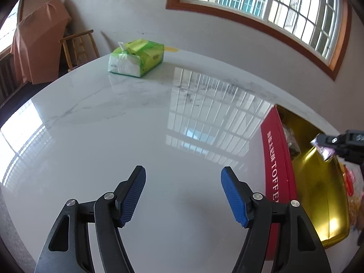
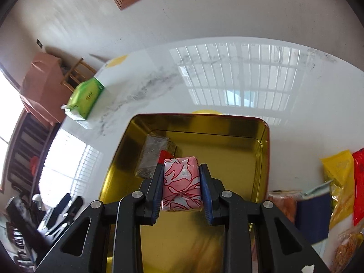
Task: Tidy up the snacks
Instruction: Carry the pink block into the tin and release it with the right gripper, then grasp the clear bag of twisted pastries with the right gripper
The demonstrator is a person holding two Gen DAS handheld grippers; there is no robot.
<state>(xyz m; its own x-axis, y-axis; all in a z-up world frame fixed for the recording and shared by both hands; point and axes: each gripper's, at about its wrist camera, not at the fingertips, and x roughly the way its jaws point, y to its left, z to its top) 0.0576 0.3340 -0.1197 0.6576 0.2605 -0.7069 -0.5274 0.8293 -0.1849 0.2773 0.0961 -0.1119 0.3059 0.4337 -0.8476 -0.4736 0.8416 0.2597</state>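
Note:
A pink-and-white wrapped snack [image 2: 182,184] sits squeezed between the blue pads of my right gripper [image 2: 182,188], which is shut on it above the gold inside of a red toffee tin [image 2: 227,122]. A dark, clear-wrapped snack [image 2: 152,154] lies in the tin's left part, with a small red piece beside it. In the left wrist view the tin [image 1: 275,159] stands at the right, and the right gripper [image 1: 334,143] hangs over it with the snack. My left gripper [image 1: 183,193] is open over bare white tabletop, with nothing between its pads.
A green tissue pack [image 1: 136,58] lies at the far side of the glossy white marble table [image 1: 136,125]. Several snack bags, yellow [image 2: 339,177], red [image 2: 359,182] and blue [image 2: 314,218], lie right of the tin. A wooden chair [image 1: 77,47] and a covered object stand beyond the table's left edge.

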